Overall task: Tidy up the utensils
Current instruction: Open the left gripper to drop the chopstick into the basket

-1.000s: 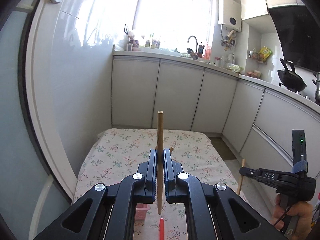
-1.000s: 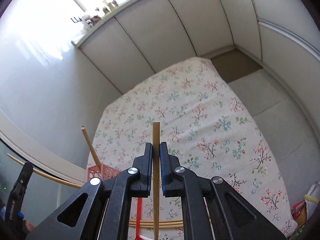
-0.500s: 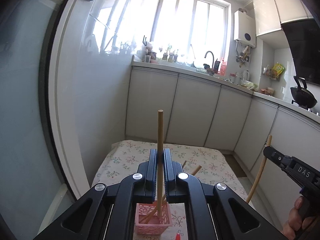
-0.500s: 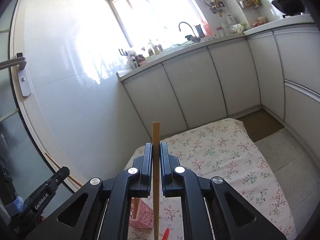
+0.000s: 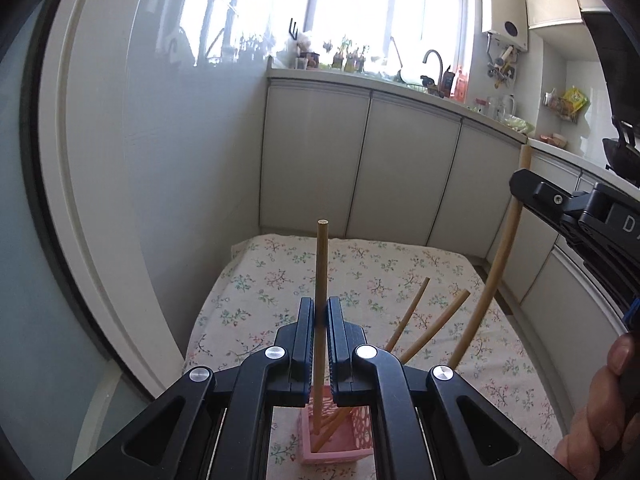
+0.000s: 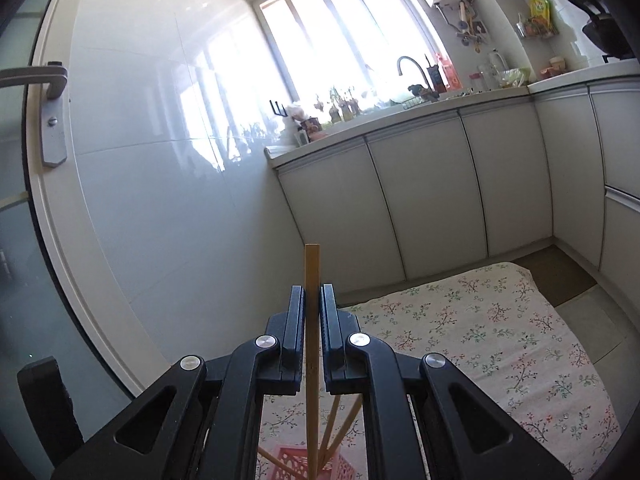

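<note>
The left tongs (image 5: 319,312) tilt downward, clamped on 1 upright chopstick (image 5: 321,280) whose lower end dips into the pink basket (image 5: 344,446) on the floral-clothed bench (image 5: 360,264), near its front edge. The right tongs (image 6: 312,300) grip a second chopstick (image 6: 312,268), also upright. Only the left view shows the person's hand (image 5: 600,412) and 2 leaning chopsticks (image 5: 436,326).

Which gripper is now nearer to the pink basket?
Left. The left gripper lowers its chopstick into the pink basket; the right gripper is higher, off to the side.
</note>
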`<state>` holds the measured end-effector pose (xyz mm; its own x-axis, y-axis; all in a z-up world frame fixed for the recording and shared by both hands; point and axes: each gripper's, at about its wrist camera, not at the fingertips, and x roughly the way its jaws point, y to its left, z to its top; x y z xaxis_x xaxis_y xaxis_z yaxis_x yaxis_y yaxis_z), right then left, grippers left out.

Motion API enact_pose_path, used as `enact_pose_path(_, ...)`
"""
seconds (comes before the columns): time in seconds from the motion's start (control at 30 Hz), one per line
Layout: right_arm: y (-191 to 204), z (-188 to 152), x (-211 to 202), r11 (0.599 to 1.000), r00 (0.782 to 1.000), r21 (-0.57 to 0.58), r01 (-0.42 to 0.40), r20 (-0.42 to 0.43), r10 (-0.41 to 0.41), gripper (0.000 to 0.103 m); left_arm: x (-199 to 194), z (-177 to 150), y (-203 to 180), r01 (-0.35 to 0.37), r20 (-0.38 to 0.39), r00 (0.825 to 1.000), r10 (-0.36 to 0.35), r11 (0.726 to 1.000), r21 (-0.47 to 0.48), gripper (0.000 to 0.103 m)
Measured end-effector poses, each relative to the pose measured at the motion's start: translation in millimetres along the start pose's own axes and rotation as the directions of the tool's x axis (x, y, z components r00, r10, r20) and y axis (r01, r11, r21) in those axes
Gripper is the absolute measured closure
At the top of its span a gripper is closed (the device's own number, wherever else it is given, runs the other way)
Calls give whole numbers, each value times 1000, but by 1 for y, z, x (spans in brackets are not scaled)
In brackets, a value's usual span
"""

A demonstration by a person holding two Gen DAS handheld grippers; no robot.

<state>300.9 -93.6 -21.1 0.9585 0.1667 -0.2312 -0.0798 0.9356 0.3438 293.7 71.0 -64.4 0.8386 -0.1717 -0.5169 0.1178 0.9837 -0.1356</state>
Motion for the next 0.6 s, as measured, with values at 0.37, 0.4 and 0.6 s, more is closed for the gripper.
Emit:
enact_pose_path(0.37,4,-33,47,996,997,-73,53,-53,-57,95,3,1,8,10,-24,1000,-11,999,-38,90)
enact_pose_path(0.4,3,-33,48,997,997,-67,48,-62,-52,95,2,1,9,10,-23,1000,-11,999,-39,87)
enact_pose_path(0.6,-7,-21,33,1000,997,-27,1,-83,-3,73,-7,1,10,0,-14,1000,-1,999,-44,62)
